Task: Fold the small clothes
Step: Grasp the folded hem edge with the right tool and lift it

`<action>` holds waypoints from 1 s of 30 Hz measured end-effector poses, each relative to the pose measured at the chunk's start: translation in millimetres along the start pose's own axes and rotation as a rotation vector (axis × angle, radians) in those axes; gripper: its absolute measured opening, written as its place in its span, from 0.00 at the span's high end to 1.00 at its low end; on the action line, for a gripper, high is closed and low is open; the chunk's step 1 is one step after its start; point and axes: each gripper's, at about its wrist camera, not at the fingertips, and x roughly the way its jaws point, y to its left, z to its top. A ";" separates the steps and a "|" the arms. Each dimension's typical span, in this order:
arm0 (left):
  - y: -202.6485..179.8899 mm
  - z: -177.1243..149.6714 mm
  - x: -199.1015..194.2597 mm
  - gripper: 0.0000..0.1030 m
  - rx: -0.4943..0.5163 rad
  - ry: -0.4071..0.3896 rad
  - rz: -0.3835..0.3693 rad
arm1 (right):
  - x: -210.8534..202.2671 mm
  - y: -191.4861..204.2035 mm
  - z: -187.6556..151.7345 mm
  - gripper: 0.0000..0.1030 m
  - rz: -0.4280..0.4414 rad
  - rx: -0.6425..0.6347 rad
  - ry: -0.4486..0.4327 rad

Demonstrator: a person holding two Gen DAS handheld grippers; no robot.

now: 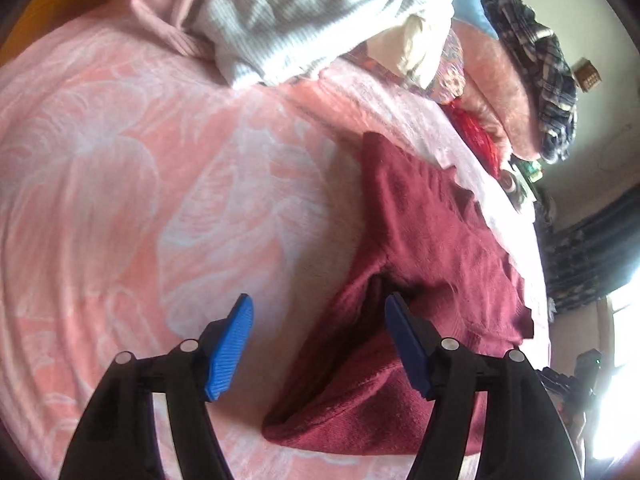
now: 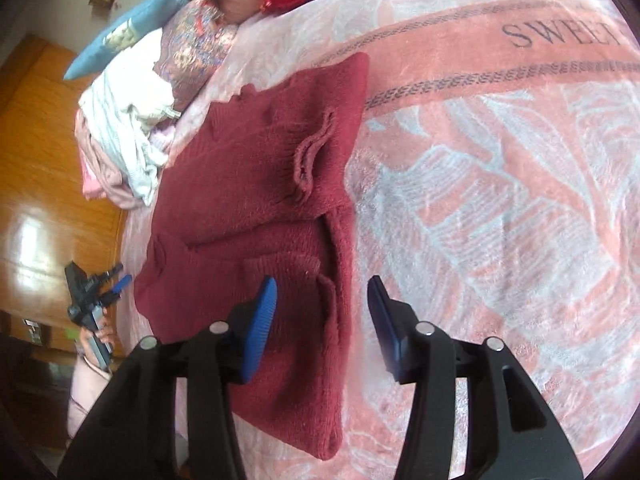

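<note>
A dark red knit sweater [image 2: 256,208] lies partly folded on the pink floral blanket [image 2: 500,200], sleeves laid over its body. It also shows in the left wrist view [image 1: 432,248]. My right gripper [image 2: 322,304] is open and empty, its jaws astride the sweater's right edge. My left gripper [image 1: 318,328] is open and empty, just above the sweater's near edge, over the blanket [image 1: 140,180]. The left gripper also appears at the far left of the right wrist view [image 2: 116,288], beside the bed.
A pile of unfolded clothes, white and pale pink [image 1: 280,16], lies at the blanket's far side; it also shows in the right wrist view [image 2: 124,132]. Pillows, a red cloth [image 1: 476,136] and a plaid garment [image 1: 540,68] line the bed's head. A wooden wardrobe [image 2: 44,168] stands beside the bed.
</note>
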 end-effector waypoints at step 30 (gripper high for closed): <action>-123.0 -72.3 73.3 0.20 0.760 0.133 0.288 | 49.3 41.5 -18.3 0.42 -0.079 -0.107 0.138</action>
